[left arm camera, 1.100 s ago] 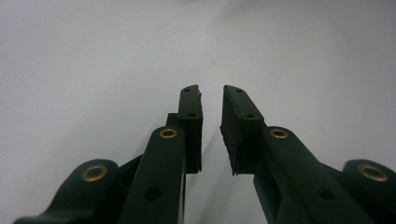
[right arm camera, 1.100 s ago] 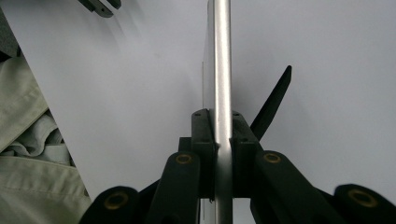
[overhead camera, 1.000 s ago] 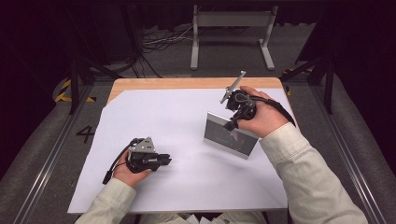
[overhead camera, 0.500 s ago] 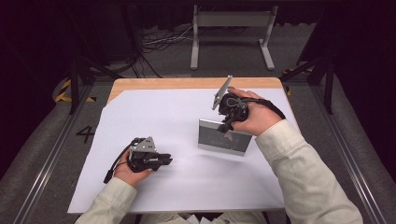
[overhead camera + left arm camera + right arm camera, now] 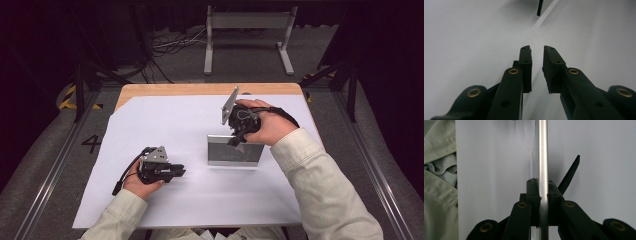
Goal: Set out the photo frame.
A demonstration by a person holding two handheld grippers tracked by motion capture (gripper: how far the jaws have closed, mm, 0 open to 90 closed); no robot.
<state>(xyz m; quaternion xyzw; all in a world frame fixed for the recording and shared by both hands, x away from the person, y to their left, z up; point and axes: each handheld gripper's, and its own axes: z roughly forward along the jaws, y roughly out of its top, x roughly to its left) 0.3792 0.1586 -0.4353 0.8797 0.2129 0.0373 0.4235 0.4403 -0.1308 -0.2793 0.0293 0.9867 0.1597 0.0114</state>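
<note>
So here's what we had on the white sheet (image 5: 190, 200) covering the table (image 5: 165, 90). Our right gripper (image 5: 238, 131) was clenched on the top edge of a silver framed panel (image 5: 234, 150). It looked like a small picture frame or stand-up display, though we couldn't make out what was on its face. It stood upright at about 3 o'clock from the table's middle, with its bottom edge looking to be down on the sheet. In the right gripper view the metal edge (image 5: 543, 157) ran straight up between the jaws, pinched tight with no gap on either side. A thin black strip (image 5: 569, 176) angled off behind it, probably the prop leg. Our guess was that we gripped it from the top so the thing could be held standing and its leg left free to settle.

The grey plate (image 5: 230, 105) on that gripper was tipped up toward 12 o'clock, since the hand was rolled over to get the jaws pointing down.

Our left gripper (image 5: 179, 171) sat at roughly 8 o'clock, resting on the sheet well apart from the frame, pointing toward 3 o'clock. Its jaws were released but barely parted, just a narrow slot between the pads (image 5: 526, 67), holding nothing and touching only paper, if that.
</note>
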